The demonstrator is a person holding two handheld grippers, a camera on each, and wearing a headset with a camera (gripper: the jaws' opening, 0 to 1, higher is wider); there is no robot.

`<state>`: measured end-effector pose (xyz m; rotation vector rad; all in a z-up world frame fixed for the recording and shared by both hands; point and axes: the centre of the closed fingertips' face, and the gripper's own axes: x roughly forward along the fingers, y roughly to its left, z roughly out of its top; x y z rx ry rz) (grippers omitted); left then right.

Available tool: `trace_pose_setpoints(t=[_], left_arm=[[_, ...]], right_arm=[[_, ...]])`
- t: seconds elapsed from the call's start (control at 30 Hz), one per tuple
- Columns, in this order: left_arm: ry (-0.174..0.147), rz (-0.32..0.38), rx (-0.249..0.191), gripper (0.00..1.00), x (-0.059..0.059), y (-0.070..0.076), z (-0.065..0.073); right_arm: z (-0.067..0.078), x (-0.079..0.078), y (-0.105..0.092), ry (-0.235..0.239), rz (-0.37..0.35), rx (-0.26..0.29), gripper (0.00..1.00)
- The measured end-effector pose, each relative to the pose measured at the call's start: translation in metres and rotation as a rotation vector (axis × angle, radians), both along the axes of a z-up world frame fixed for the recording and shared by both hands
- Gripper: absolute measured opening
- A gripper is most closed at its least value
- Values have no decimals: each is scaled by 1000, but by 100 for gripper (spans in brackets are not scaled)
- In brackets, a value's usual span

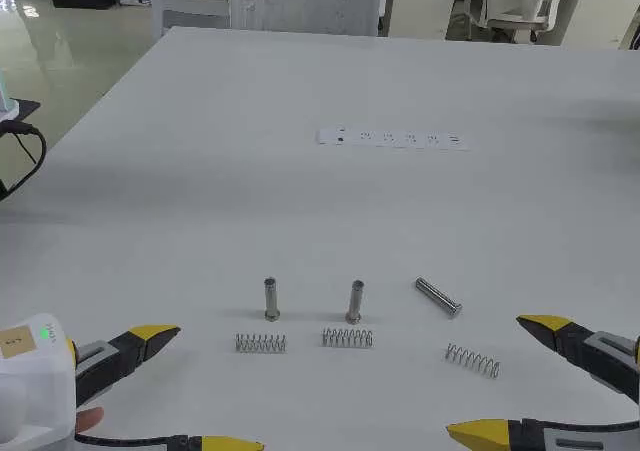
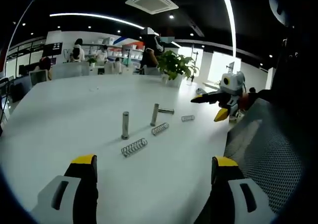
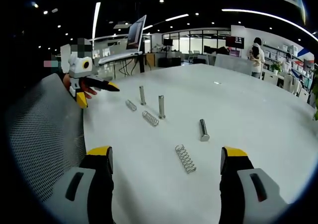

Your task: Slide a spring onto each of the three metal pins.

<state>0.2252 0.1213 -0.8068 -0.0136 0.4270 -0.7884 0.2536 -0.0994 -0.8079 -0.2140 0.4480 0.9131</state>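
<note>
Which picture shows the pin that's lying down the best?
The head view: the lying pin shows full length, flat head included. The right gripper view shows it foreshortened; the left gripper view shows it small and far.

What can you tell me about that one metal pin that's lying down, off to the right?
The pin is a short, shiny, silvery metal cylinder with a wider flat head at one end. It lies on its side on the white table, set at an angle with its head end nearer the person, to the right of the two upright pins. A spring lies just in front of it, apart from it. Only the table touches it.
</note>
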Motion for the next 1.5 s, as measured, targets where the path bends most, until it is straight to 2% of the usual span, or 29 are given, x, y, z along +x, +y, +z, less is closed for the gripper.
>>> trace_pose_setpoints(t=[0.4,1.5], left_arm=[[-6,4,-7,89,0,-1,2],[4,1,0,89,-1,-2,0]], right_arm=[[3,0,0,-3,-2,-6,89],[-4,-1,-2,13,-5,-10,87]])
